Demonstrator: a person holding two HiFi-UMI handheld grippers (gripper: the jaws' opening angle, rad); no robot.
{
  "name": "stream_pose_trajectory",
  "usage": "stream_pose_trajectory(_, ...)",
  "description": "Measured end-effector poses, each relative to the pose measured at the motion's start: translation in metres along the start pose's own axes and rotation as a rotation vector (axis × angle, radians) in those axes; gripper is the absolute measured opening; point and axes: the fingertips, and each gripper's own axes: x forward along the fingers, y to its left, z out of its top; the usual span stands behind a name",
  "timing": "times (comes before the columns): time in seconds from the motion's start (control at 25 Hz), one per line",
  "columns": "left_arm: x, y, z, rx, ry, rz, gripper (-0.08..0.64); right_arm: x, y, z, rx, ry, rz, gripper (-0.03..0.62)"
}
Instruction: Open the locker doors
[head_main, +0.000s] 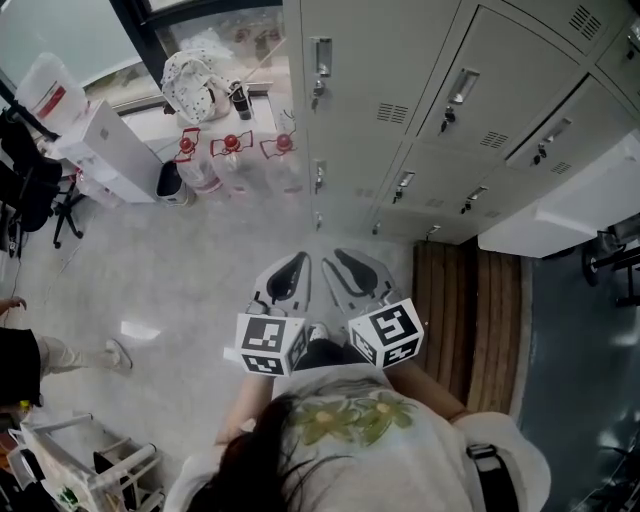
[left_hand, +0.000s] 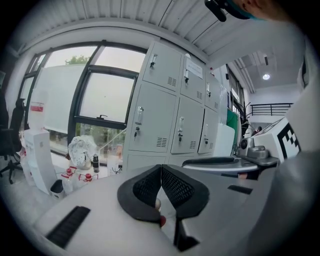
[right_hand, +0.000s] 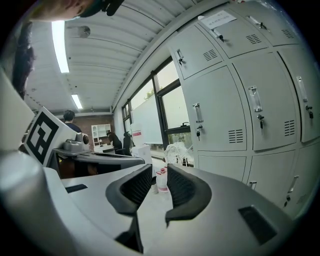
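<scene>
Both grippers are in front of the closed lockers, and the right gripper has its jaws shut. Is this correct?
No: the right gripper has its jaws apart, with nothing between them, as the right gripper view shows. The lockers are indeed closed.

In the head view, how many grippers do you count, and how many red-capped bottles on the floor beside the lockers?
grippers: 2, the left gripper and the right gripper
red-capped bottles: 3
total: 5

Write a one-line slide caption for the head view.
From overhead: a person holds the left claw and right claw side by side, facing a bank of grey lockers.
</scene>
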Motion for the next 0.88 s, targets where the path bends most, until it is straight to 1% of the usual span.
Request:
stream_pose_trajectory(0.08,0.006,0.011,0.000,-0.001,0.000,-0.005,0.031,0.011,-0.004,-0.002,0.006,0.007,-0.015,0.086)
stream_pose_trajectory(0.32,0.027,0.036,-0.002,-0.043,0.006,-0.013,0.031,0.040,-0.023,-0.011,0.012,0.048,-0.045,0.089)
stream_pose_trajectory(0.52,0.052,0.054,-0.004,-0.066,0.032,-0.012,0.031,0.072,-0.050,-0.016,0.020,0.076,-0.065,0.092)
stream_pose_trajectory(0.76,0.084,0.072,-0.003,-0.075,0.069,-0.021,0.031,0.111,-0.087,-0.027,0.053,0.104,-0.087,0.094)
stream_pose_trajectory(0.88,0.102,0.083,-0.001,-0.072,0.082,-0.014,0.031,0.133,-0.106,-0.031,0.062,0.117,-0.091,0.094)
